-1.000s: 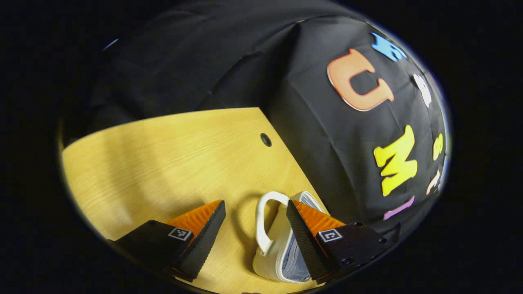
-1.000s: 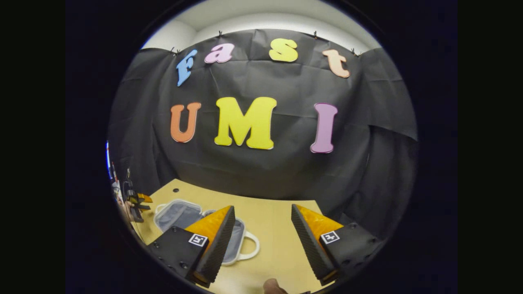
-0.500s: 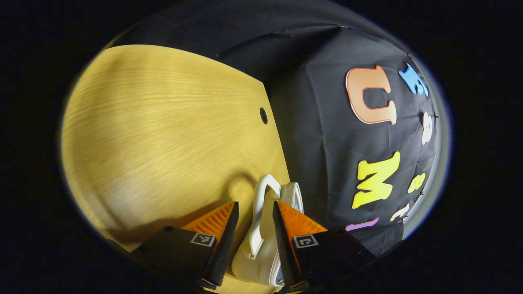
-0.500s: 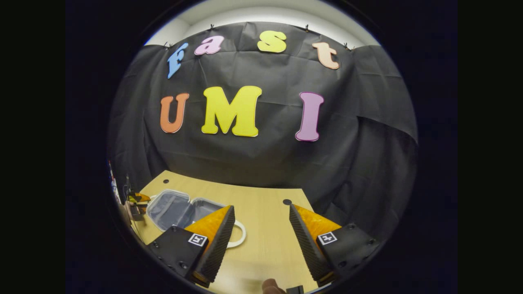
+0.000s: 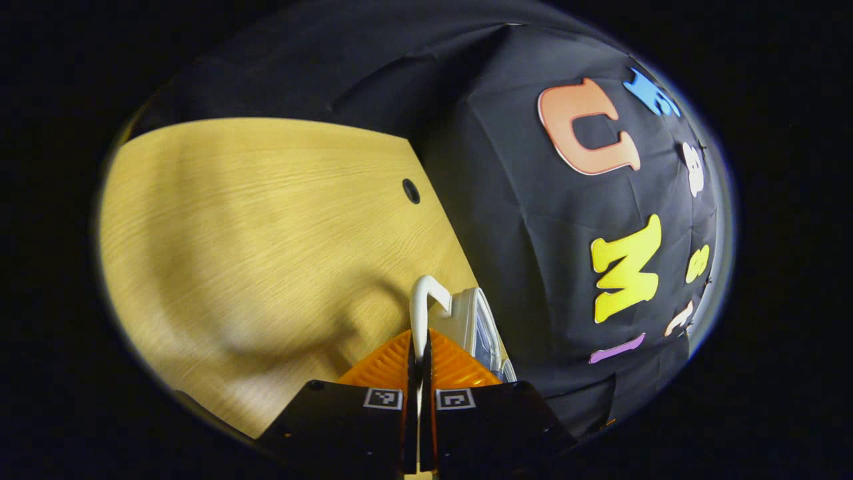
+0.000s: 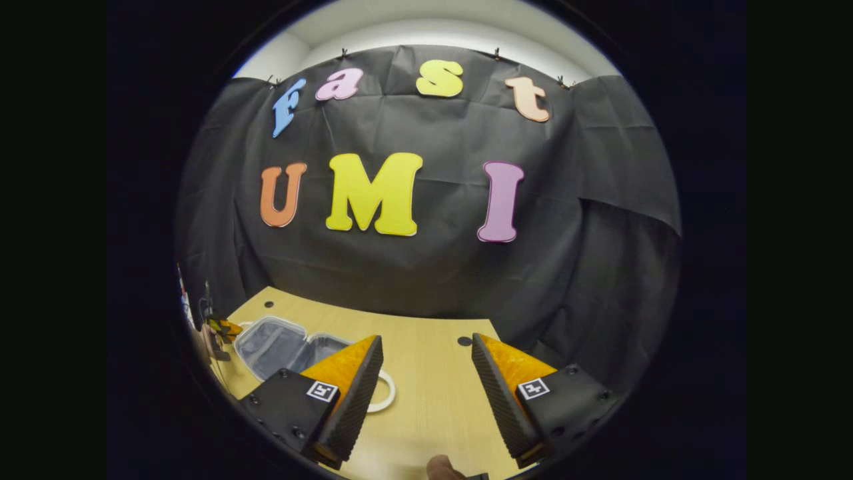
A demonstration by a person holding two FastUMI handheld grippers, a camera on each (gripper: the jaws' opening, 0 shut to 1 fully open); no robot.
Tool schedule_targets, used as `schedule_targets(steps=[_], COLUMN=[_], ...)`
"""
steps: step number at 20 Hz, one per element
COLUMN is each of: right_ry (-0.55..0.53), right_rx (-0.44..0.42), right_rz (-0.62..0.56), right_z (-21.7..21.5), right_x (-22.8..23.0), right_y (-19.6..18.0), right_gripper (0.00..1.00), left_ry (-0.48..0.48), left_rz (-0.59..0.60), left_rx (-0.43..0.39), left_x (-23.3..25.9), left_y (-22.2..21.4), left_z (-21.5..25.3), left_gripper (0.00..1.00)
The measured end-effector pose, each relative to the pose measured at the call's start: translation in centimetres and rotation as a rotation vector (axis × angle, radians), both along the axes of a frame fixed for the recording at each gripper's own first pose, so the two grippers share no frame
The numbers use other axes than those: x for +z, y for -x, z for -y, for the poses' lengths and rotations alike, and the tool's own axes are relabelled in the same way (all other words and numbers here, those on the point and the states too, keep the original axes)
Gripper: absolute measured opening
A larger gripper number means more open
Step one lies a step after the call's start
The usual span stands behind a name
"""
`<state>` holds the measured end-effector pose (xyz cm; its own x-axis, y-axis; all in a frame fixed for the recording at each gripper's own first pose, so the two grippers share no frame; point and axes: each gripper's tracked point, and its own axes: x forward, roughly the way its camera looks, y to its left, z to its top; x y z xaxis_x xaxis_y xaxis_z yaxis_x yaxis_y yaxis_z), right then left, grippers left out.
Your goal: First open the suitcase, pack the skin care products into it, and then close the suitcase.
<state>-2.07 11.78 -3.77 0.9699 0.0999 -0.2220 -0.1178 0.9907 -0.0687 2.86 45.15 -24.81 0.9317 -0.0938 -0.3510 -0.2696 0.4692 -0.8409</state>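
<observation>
In the left gripper view, my left gripper (image 5: 420, 345) is shut on the white loop handle (image 5: 418, 303) of the small white suitcase (image 5: 474, 325), which stands on edge against the black cloth. In the right gripper view the suitcase (image 6: 276, 341) lies open on the wooden table (image 6: 433, 393), both grey-lined halves facing up, and a white handle (image 6: 384, 397) pokes out beside my right gripper's left finger. The left gripper (image 6: 220, 328) shows small at the suitcase's far left side. My right gripper (image 6: 426, 357) hangs open above the table with nothing between its fingers.
The table has a round cable hole (image 6: 462, 341) near its back edge, and another cable hole (image 5: 411, 191) near the corner. A small brown rounded thing (image 6: 440, 468) peeks in at the bottom edge; I cannot tell what it is.
My left gripper has gone from wide open around the white handle to shut on it. The right gripper stays open and has barely shifted.
</observation>
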Motion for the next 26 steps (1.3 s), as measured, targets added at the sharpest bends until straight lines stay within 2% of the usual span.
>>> schedule_targets(steps=[2, 6, 9, 13, 19, 24, 26], right_ry=[-0.004, -0.03, -0.042, -0.069, -0.071, -0.054, -0.047], right_rx=[0.013, 0.045, 0.062, 0.092, 0.154, 0.156, 0.154], right_rz=[0.015, 0.039, 0.041, 0.03, 0.031, 0.004, -0.01], right_z=[0.7, 2.4, 3.9, 6.2, 9.4, 13.5, 14.9], right_x=[0.4, 1.3, 1.0, 0.6, -0.1, -1.3, -1.8], right_y=[-0.4, -1.6, -2.5, -3.2, -3.6, -3.5, -3.5], right_gripper=[0.78, 0.79, 0.79, 0.79, 0.77, 0.78, 0.8], left_ry=[-0.085, -0.34, -0.538, -0.714, -0.995, -1.069, -1.093], left_rz=[0.034, 0.084, 0.139, 0.175, 0.165, 0.165, 0.145], left_rx=[-0.005, -0.045, -0.075, -0.113, -0.147, -0.201, -0.265], left_x=[3.4, 10.0, 14.8, 18.9, 20.3, 18.0, 16.0], left_y=[-0.3, -0.7, -1.1, -0.7, -0.1, -0.9, -1.5], left_z=[0.7, 4.0, 8.0, 14.6, 25.1, 34.3, 37.8], left_gripper=[0.04, 0.03, 0.04, 0.03, 0.04, 0.03, 0.04])
